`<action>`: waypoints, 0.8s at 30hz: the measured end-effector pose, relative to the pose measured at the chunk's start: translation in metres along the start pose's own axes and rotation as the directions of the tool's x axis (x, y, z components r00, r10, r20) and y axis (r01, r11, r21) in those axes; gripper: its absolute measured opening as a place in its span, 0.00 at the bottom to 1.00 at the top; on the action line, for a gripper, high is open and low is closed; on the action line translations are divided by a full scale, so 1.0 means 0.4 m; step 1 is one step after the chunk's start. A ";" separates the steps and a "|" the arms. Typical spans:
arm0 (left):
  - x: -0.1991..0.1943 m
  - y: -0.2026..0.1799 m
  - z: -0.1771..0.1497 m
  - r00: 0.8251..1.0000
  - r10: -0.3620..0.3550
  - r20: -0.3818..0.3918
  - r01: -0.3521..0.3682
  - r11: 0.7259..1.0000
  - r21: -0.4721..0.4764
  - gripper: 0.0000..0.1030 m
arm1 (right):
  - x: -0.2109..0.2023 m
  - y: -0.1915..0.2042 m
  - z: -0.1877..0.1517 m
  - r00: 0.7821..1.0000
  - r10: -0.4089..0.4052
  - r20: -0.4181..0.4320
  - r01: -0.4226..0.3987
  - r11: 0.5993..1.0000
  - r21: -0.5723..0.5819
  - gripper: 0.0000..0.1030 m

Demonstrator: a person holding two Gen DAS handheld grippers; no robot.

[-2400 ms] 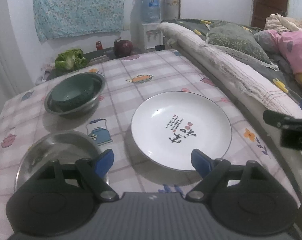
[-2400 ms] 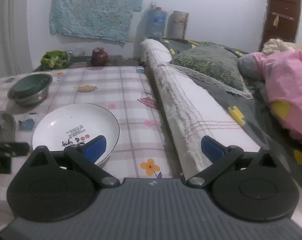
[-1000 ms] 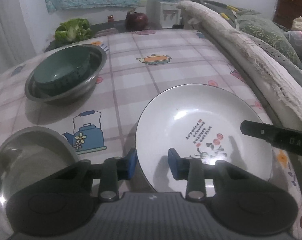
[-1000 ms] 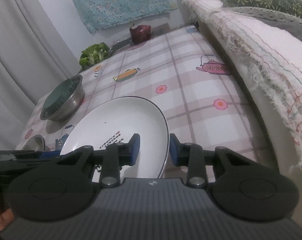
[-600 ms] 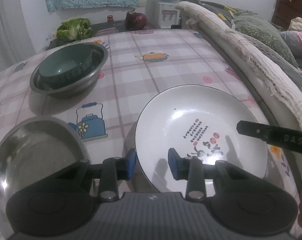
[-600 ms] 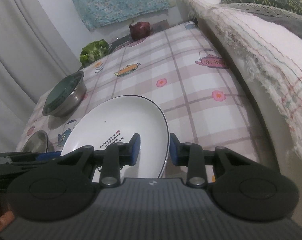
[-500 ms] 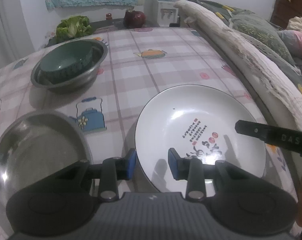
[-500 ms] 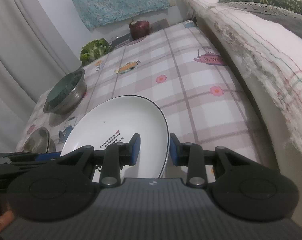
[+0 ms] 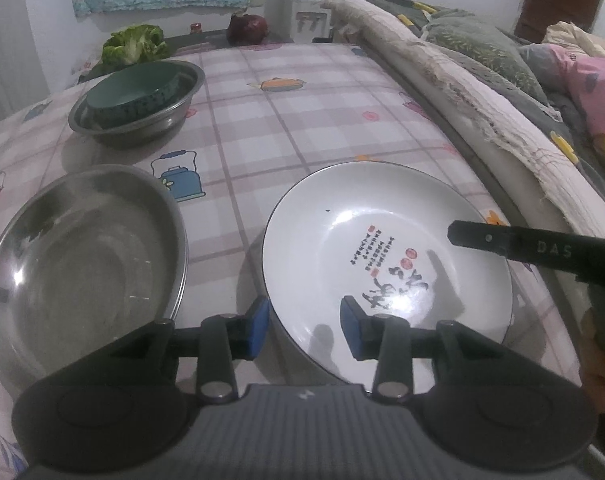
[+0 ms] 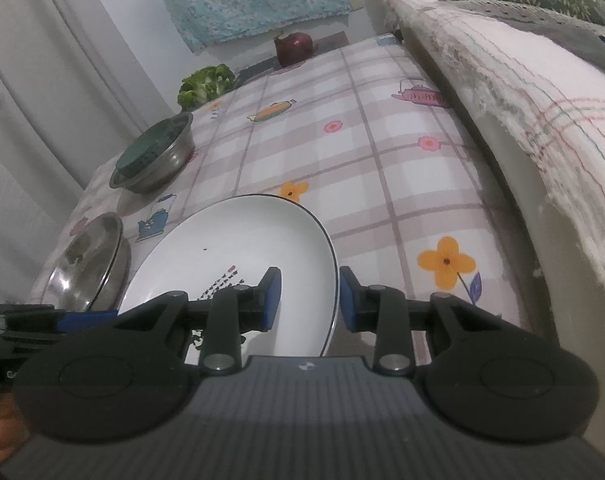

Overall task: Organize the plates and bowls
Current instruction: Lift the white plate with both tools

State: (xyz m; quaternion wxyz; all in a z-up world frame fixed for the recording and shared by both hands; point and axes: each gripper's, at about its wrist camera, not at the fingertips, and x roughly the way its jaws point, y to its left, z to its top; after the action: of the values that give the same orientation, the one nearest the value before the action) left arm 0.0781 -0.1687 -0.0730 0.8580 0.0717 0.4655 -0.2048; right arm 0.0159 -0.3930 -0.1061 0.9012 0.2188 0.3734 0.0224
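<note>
My left gripper (image 9: 304,326) straddles the near-left rim of the white plate (image 9: 386,256). Its jaws are opening, with the rim between the blue pads (image 9: 258,326), and I see a gap on either side, so I read no clamp there. My right gripper (image 10: 308,300) straddles the plate (image 10: 238,256) at its right rim. The rim runs up between the blue pads (image 10: 271,298), which sit close on either side, but I cannot tell whether they press on it.

I take the white plate as my landmark. It lies on the checked tablecloth (image 9: 302,120) near the table's front edge, printed with black script and red marks. The black arm of my right gripper (image 9: 534,250) reaches over its right side in the left wrist view. Just left of the plate, apart from it, sits an empty steel bowl (image 9: 82,264). Beyond that, far left of the plate, a second steel bowl (image 9: 138,120) holds a green bowl (image 9: 132,94) nested inside it. Past the plate at the table's far end lie a leafy green vegetable (image 9: 132,44) and a dark red round thing (image 9: 248,28). To the plate's right runs a frayed pale blanket (image 9: 462,92) along a bed edge.
</note>
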 end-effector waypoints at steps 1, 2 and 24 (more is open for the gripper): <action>0.001 0.003 0.001 1.000 -0.003 0.002 0.003 1.000 -0.004 0.39 | -0.003 -0.003 -0.003 1.000 0.005 0.001 -0.005 1.000 0.010 0.28; 0.003 0.005 0.002 1.000 -0.005 0.005 0.005 1.000 -0.006 0.39 | -0.009 -0.007 -0.007 1.000 0.011 0.003 -0.011 1.000 0.021 0.28; 0.028 -0.031 -0.026 1.000 0.007 -0.003 -0.007 0.999 0.034 0.39 | -0.022 0.001 -0.056 1.000 -0.022 -0.002 0.022 1.000 0.015 0.26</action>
State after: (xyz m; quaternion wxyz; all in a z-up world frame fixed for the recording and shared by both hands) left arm 0.0703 -0.1800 -0.0872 0.8567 0.0884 0.4630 -0.2095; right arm -0.0056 -0.3859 -0.1142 0.8994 0.2213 0.3768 0.0101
